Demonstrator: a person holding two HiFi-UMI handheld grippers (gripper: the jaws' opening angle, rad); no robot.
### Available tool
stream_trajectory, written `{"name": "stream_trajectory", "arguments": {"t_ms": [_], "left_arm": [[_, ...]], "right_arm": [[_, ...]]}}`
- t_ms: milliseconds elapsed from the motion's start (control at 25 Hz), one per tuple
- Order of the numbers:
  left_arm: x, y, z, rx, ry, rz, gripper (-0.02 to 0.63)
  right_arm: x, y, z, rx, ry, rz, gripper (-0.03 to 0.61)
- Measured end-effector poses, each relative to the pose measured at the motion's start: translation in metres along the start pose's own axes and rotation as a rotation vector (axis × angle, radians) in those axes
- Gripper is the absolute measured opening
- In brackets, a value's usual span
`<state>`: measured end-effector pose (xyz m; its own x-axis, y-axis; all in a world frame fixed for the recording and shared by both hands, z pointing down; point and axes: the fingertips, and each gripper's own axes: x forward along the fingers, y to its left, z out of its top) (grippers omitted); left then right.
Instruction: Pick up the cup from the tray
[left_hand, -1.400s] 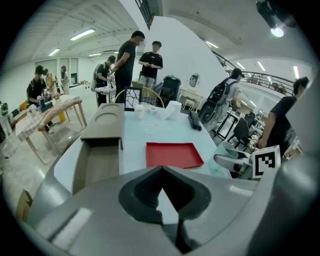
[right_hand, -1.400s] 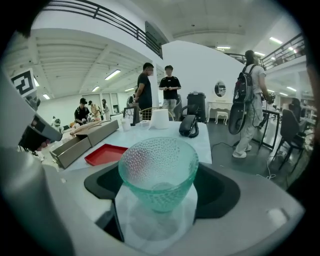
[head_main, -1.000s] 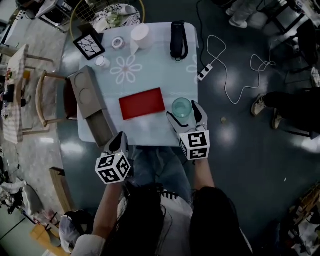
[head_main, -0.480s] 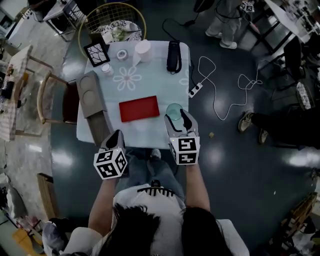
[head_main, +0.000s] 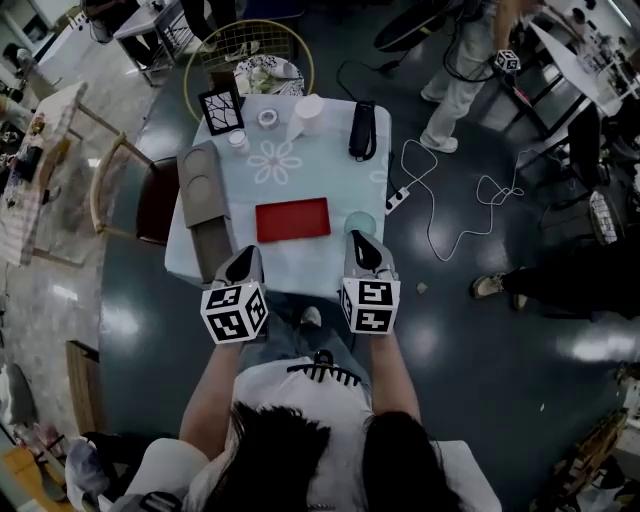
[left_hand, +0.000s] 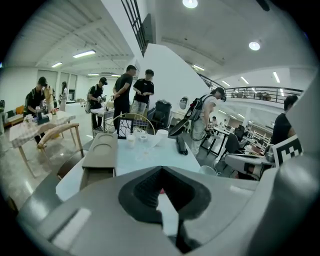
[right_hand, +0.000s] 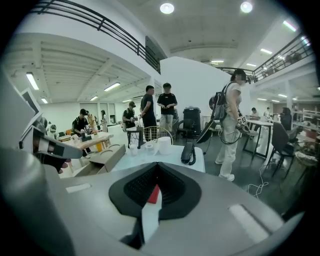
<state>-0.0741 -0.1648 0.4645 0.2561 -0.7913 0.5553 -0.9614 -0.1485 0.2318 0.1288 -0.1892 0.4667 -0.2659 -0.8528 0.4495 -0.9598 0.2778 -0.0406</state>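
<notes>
Cup (head_main: 360, 222) stands on the surface (head_main: 310, 165) by its right edge, just right of the red tray (head_main: 292, 219) and not on it. Right gripper (head_main: 362, 246) sits just below the cup in frame, fingers together, nothing held. Left gripper (head_main: 247, 262) is at the surface's lower-left edge, fingers together, empty; bare strip between tray and lower edge.

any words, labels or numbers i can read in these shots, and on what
No readable text anywhere.
Cubes on the left gripper and right gripper: black-and-white square patterns only, no letters or digits.
Framed picture: branching dark lines, no words.
Red tray and cup: no print visible.
Background items: too small to show any text.
</notes>
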Motion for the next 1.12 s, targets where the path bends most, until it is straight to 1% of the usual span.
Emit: {"name": "stream_trajectory", "arguments": {"t_ms": [280,680,880,1000,1120], "left_arm": [[-0.001,-0.008,0.005,0.023,-0.011,-0.019,0.0],[-0.005,-0.013,0.001,0.036,-0.007,-0.028,0.0],[-0.006,-0.012,0.0,0.041,-0.009,-0.029,0.0],[-0.009,-0.008,-0.004,0.032,-0.009,-0.028,0.0],[-0.01,-0.006,-0.007,0.0,-0.005,-0.026,0.0]], "right_arm": [[-0.008,-0.001,-0.013,0.01,0.061,-0.048,0.023],[-0.012,0.005,-0.02,0.009,0.072,-0.029,0.023],[-0.012,0.006,-0.022,-0.012,0.073,-0.03,0.023],[-0.012,0.011,-0.026,-0.016,0.076,-0.026,0.023],[-0.014,0.014,-0.026,-0.019,0.074,-0.026,0.023]]}}
